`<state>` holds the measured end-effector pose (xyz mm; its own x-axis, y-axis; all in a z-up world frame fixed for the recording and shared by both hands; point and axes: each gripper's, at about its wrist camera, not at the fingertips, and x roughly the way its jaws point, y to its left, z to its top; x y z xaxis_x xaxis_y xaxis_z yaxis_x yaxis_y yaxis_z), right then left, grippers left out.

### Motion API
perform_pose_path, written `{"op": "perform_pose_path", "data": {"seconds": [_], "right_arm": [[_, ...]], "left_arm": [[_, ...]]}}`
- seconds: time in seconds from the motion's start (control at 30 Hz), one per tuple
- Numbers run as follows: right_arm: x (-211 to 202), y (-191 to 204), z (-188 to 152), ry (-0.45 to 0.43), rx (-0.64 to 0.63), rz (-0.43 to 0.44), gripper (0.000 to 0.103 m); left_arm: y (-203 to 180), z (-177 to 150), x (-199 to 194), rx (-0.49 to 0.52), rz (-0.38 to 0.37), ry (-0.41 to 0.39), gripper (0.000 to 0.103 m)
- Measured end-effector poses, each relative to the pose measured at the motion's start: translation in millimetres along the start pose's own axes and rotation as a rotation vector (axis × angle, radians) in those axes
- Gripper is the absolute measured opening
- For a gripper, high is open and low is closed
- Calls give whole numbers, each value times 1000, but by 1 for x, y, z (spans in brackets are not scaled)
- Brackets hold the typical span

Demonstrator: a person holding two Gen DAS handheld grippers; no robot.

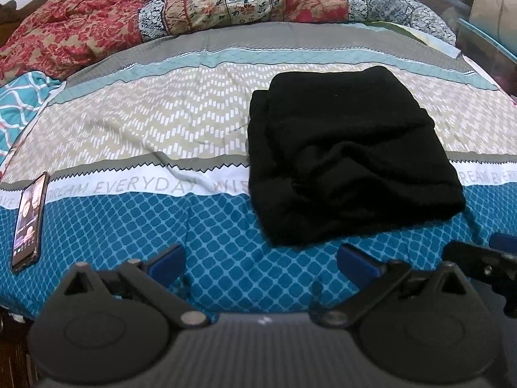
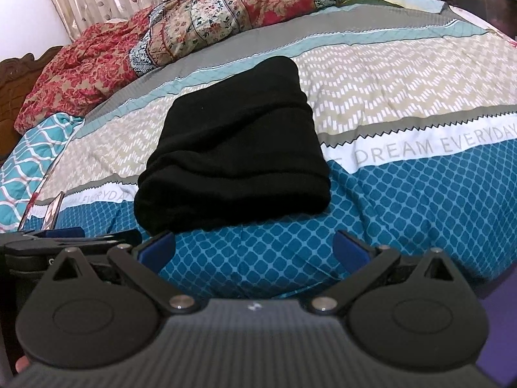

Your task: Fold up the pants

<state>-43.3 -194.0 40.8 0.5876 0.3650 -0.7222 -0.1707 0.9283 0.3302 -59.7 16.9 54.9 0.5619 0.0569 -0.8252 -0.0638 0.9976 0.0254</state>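
The black pants (image 1: 342, 158) lie folded into a compact stack on the patterned bedspread (image 1: 145, 123), right of centre in the left wrist view. In the right wrist view the folded pants (image 2: 236, 148) sit just ahead, slightly left. My left gripper (image 1: 261, 263) hovers over the blue diamond band near the bed's front edge, jaws wide apart, nothing between them. My right gripper (image 2: 253, 250) is likewise open and empty, a short way in front of the pants. Neither gripper touches the cloth. The right gripper's body shows at the left wrist view's right edge.
A phone (image 1: 29, 223) with a lit screen lies on the bed at the left. A crumpled red and floral quilt (image 1: 194, 3) is piled along the far side. A teal patterned pillow (image 2: 29, 161) rests at the left, near a carved wooden headboard (image 2: 19, 64).
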Motion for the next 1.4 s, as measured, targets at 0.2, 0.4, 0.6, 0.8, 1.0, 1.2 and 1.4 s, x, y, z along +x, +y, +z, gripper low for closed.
{"op": "perform_pose_path", "data": {"seconds": [0.2, 0.4, 0.6, 0.8, 1.0, 1.2, 1.4], "right_arm": [[0, 1, -1, 5, 2, 3, 103], [1, -1, -2, 11, 16, 5, 103], [2, -2, -3, 18, 27, 9, 103], [4, -3, -3, 29, 33, 13, 103], [5, -4, -3, 32, 43, 20, 103], [6, -2, -4, 43, 34, 26, 103], [7, -1, -4, 43, 28, 31, 103]], "left_arm": [[0, 1, -1, -12, -22, 3, 103], [-3, 0, 0, -10, -24, 10, 103], [-4, -1, 1, 0, -24, 13, 103], [-5, -2, 2, 6, -21, 13, 103], [-9, -3, 4, 33, 13, 18, 103], [-9, -4, 7, 40, 26, 21, 103], [-6, -4, 10, 33, 29, 26, 103]]}}
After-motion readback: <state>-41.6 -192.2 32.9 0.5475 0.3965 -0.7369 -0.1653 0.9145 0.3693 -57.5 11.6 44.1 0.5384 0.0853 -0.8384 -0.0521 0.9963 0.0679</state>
